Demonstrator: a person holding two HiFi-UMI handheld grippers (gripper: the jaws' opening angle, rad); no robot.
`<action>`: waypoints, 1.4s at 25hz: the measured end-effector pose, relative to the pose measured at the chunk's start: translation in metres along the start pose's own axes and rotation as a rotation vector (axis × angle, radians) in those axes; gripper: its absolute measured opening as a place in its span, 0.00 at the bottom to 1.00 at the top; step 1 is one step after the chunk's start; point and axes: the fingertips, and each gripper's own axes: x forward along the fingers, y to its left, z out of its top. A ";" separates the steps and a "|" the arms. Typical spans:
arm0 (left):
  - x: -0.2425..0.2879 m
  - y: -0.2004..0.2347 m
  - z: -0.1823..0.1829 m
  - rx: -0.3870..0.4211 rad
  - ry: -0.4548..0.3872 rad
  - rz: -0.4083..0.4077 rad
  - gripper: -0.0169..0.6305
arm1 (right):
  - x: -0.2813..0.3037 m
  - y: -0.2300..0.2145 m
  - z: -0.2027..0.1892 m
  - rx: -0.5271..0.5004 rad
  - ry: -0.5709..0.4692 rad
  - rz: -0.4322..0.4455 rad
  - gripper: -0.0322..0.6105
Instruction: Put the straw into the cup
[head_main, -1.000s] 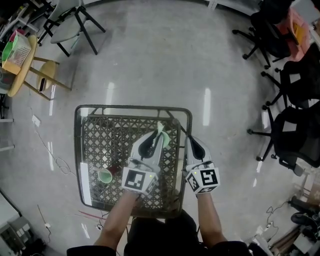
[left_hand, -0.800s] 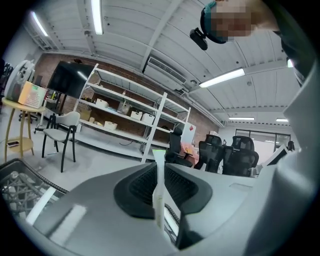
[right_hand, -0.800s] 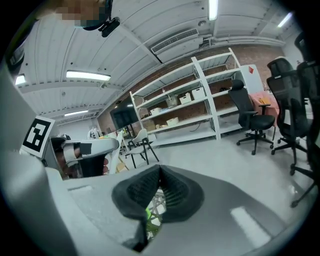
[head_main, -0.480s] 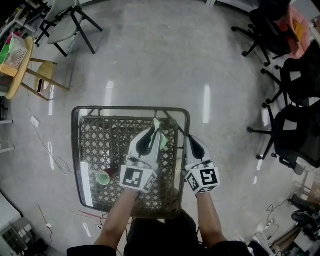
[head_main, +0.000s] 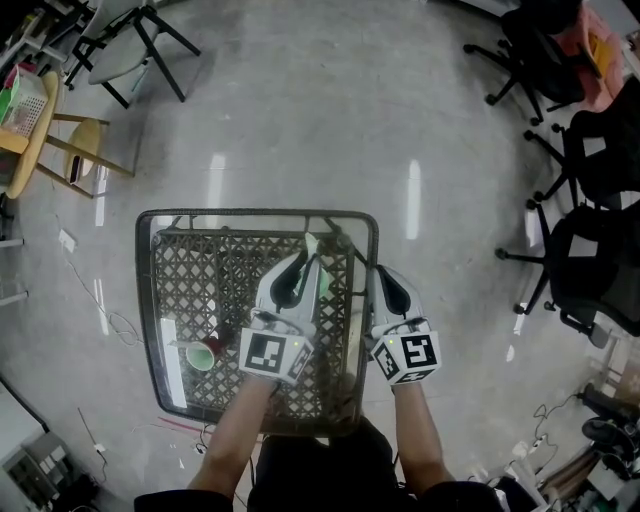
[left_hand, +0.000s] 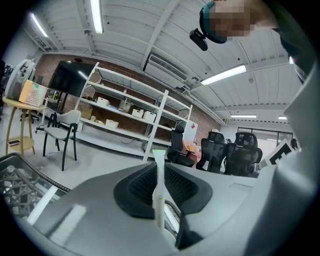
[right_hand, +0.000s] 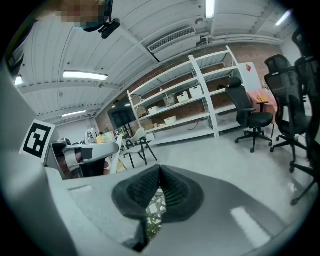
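Green cup (head_main: 203, 353) stands upright on the table (head_main: 255, 214), near its left edge, mouth up. Its inside looks dark and reddish, but it is too small in the head view to tell whether anything is in it. Straw (left_hand: 159, 187) is well apart from the cup, pinched upright between the pads of the left gripper (head_main: 308, 266), whose jaws are closed on it. Its green-tipped end stands clear above them. Right gripper (right_hand: 159, 174) sits just beside the left, over the table's right edge, jaws pressed together with nothing between them. Table lattice shows through the slit under its pads. Straw's lower end is hidden behind the left jaws, and in the head view only its pale tip shows past the fingers. Cup appears in neither gripper view. Table's near edge is covered by the person's forearms and torso.
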 end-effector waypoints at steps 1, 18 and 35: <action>0.001 0.000 -0.002 0.003 0.003 0.000 0.11 | 0.001 -0.001 -0.001 0.001 0.002 0.000 0.05; 0.002 0.012 -0.031 0.004 0.024 0.039 0.11 | 0.004 -0.003 -0.026 0.008 0.039 0.012 0.05; -0.001 0.010 -0.040 -0.004 0.038 0.029 0.18 | 0.003 -0.001 -0.033 0.015 0.052 0.018 0.05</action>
